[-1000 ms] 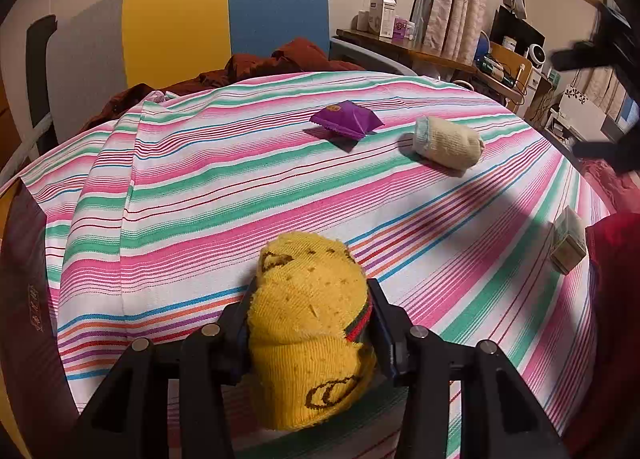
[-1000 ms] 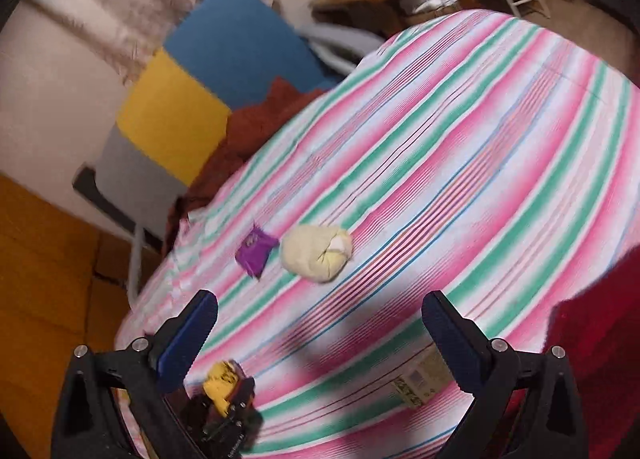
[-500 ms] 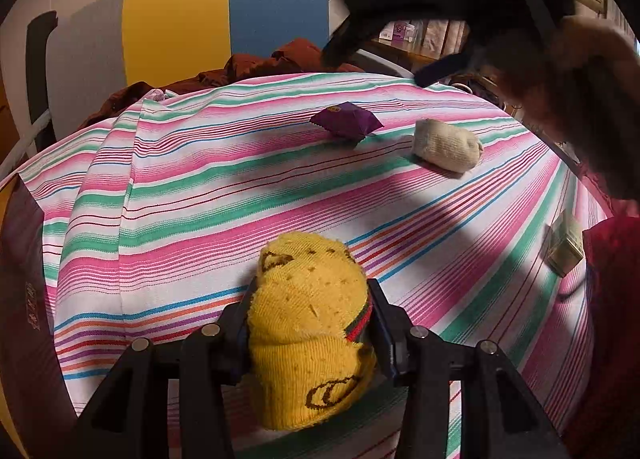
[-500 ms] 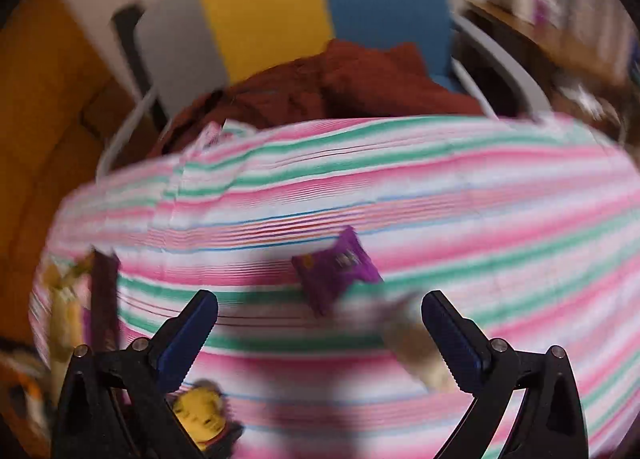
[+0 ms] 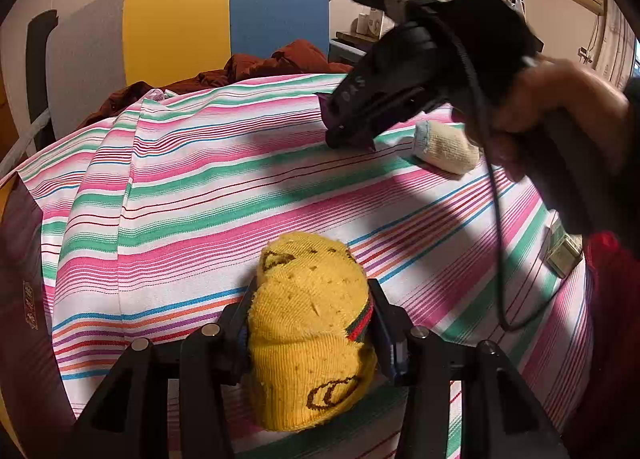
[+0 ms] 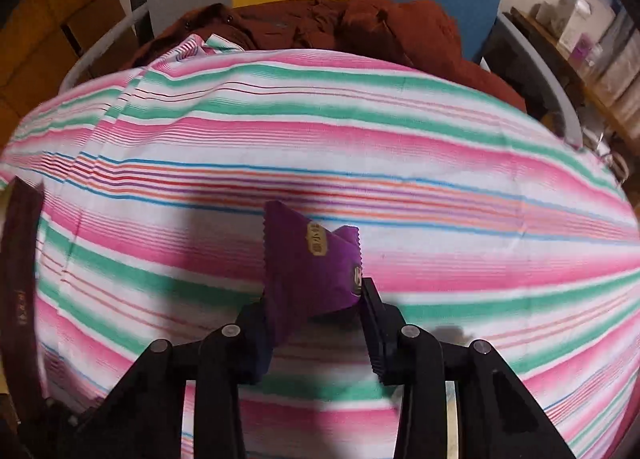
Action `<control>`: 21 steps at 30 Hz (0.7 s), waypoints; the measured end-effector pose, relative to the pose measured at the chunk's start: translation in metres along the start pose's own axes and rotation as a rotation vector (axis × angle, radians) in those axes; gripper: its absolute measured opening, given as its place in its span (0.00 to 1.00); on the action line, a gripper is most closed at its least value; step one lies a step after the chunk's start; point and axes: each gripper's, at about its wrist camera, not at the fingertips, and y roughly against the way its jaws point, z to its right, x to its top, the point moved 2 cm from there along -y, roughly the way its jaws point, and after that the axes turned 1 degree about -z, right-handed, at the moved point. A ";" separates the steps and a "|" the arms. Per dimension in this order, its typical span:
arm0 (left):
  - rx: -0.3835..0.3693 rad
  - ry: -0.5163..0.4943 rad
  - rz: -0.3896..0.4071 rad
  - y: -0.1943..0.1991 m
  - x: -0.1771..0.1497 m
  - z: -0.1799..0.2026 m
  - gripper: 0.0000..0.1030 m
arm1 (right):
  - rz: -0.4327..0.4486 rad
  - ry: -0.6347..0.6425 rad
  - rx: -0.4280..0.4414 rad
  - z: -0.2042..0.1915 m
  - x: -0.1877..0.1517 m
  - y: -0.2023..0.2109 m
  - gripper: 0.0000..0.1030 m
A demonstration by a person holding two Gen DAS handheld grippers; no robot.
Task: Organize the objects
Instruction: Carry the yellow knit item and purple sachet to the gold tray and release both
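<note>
My left gripper [image 5: 310, 323] is shut on a rolled yellow sock [image 5: 310, 331] with brown ring marks, held low over the striped tablecloth [image 5: 192, 199]. My right gripper [image 6: 314, 307] is shut on a purple snack packet [image 6: 312, 263] at the far side of the table. In the left wrist view the right gripper [image 5: 348, 135] hides most of that packet. A rolled cream sock [image 5: 444, 145] lies just right of it.
A small boxed item [image 5: 564, 251] lies at the right table edge beside red cloth [image 5: 612, 299]. A dark brown box [image 5: 20, 279] stands at the left edge. A chair with a rust-brown garment [image 6: 360, 19] stands behind the table.
My right gripper swung down onto the far side of the table and closed on the purple packet. My left gripper with the yellow sock has stayed in place.
</note>
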 end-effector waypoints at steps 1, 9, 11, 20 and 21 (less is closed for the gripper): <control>-0.001 0.001 0.000 0.000 0.000 0.000 0.47 | 0.002 0.001 0.004 -0.001 -0.003 0.001 0.37; -0.030 0.027 0.002 0.003 0.001 -0.007 0.46 | -0.010 0.005 0.034 -0.014 -0.046 0.029 0.34; -0.047 0.043 0.001 0.005 0.002 -0.010 0.45 | -0.017 -0.004 0.039 -0.018 -0.060 0.037 0.34; -0.109 0.061 0.049 0.047 0.000 -0.014 0.40 | 0.025 -0.092 0.069 -0.017 -0.102 0.066 0.34; -0.117 0.064 0.057 0.053 0.000 -0.014 0.40 | 0.039 -0.101 0.074 -0.017 -0.104 0.070 0.34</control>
